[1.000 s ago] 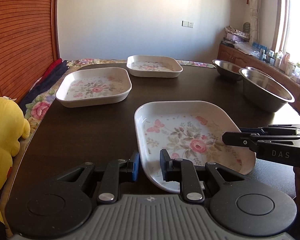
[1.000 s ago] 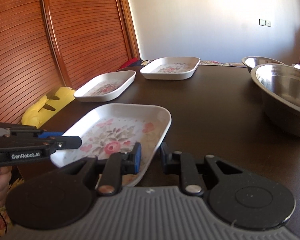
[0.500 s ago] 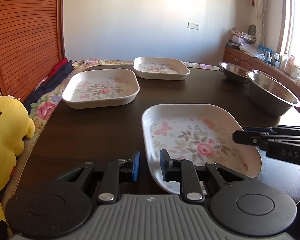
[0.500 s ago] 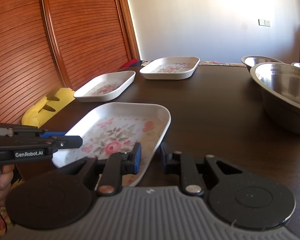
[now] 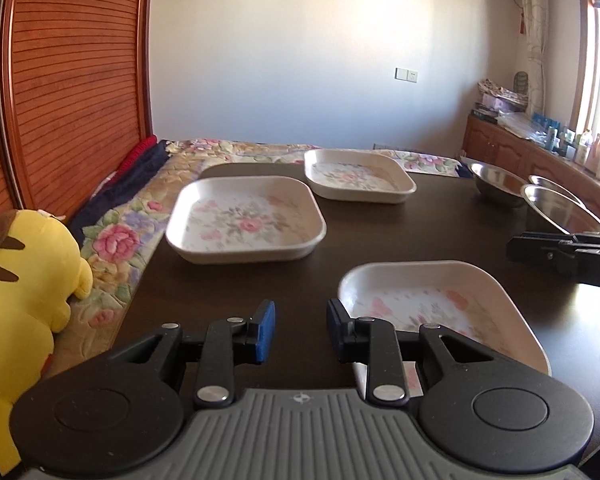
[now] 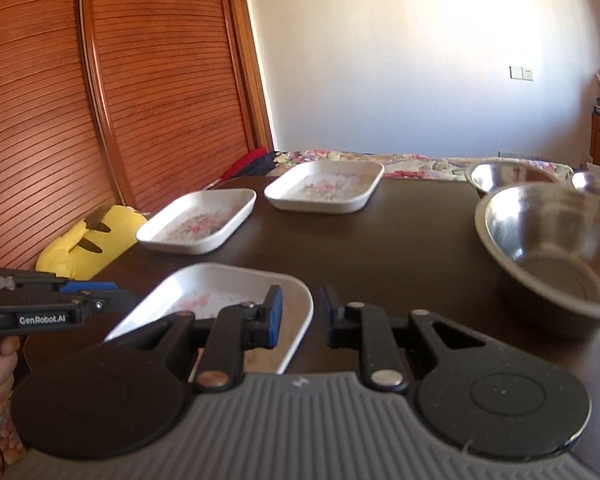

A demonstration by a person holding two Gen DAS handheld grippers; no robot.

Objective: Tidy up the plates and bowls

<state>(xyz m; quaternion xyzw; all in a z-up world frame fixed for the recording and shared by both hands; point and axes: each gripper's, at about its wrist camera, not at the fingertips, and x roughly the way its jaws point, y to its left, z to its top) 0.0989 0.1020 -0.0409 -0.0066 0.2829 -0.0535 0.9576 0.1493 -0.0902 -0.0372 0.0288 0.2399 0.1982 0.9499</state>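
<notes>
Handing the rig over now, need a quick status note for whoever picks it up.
Left claw: jaws just opening, nothing between them.
Right claw: slightly open, holding nothing, raised beside the near floral plate.
Middle plate, far plate and three steel bowls all sit apart on the table.
Done: nothing stacked.
Left: probably stack the plates and nest the bowls.

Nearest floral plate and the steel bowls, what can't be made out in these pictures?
Nearest plate: right wrist view, near edge hidden behind the right gripper, pattern blurred.
Far-right steel bowl: right wrist view, mostly behind the big bowl.
Sideboard bottles: left wrist view, too small to identify.
</notes>
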